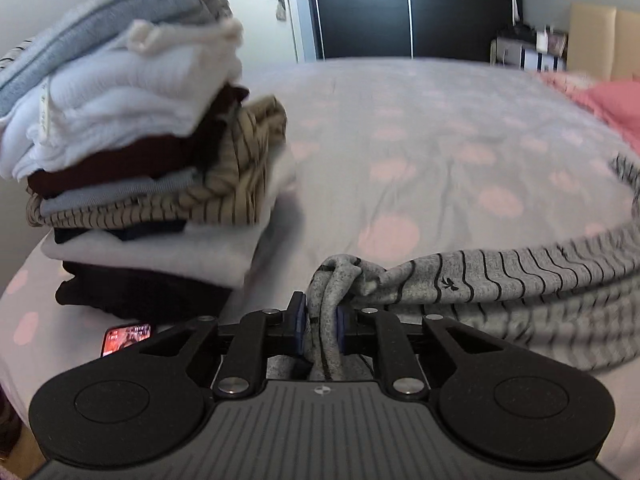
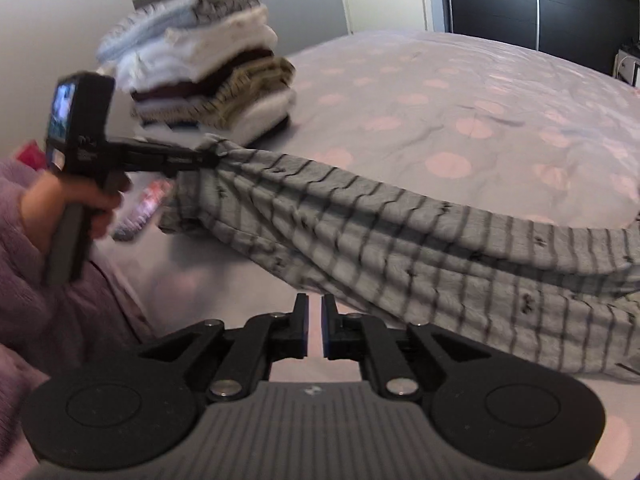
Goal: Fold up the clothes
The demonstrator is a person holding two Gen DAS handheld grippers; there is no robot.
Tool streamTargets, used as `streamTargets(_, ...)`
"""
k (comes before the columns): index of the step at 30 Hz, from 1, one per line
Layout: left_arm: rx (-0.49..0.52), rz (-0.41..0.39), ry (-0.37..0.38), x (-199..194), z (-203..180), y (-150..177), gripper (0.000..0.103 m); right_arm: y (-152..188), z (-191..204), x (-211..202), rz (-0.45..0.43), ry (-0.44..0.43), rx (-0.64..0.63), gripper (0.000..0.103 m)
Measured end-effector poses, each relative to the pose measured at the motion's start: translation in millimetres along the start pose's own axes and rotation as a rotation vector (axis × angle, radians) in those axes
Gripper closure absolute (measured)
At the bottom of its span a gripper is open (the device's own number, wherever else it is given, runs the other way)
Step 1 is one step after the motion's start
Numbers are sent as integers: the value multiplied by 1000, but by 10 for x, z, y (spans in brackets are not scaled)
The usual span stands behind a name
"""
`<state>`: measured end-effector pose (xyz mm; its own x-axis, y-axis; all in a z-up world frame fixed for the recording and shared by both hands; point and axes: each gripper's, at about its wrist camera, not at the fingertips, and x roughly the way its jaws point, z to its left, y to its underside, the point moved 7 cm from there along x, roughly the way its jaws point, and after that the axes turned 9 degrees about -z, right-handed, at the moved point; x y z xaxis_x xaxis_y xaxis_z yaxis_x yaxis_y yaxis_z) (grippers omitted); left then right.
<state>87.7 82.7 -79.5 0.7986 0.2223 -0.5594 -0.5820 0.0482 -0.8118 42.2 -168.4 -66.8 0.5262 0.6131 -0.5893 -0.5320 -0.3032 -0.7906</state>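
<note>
In your left wrist view, your left gripper (image 1: 322,322) is clamped on a bunched corner of the striped shirt (image 1: 500,276). The cloth runs between the blue pads (image 1: 298,320) and trails off to the right, low over the bed (image 1: 420,140). A tall pile (image 1: 132,160) of folded clothes sits on the bed to the left of the gripper, white and blue knits on top, dark pieces at the bottom. A phone (image 1: 127,338) lies on the sheet just in front of the pile. A pink blanket (image 1: 604,104) lies at the far right, and a dark wardrobe (image 1: 412,8) stands behind the bed.

In your right wrist view, your right gripper (image 2: 315,330) holds nothing; its jaws stand a narrow slit apart over the sheet, just beside the shirt's (image 2: 400,248) near edge. The shirt stretches from the lower right up to your left gripper (image 2: 208,158), which pinches its end. Your left hand (image 2: 70,208) grips that tool's handle. The pile (image 2: 208,80) stands behind it.
</note>
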Motion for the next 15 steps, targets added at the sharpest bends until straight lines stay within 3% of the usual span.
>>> streamTargets(6,31,-10,-22,-38,-2,29,68,156,-700,-26,40,246,116,82)
streamTargets(10,53,-49,13,-76,-72,-20,59,177,-1229,-187,58,403,154,82)
streamTargets(15,121,-94,72,-88,-256,-64,51,93,-1881,-451,70,554,197,66)
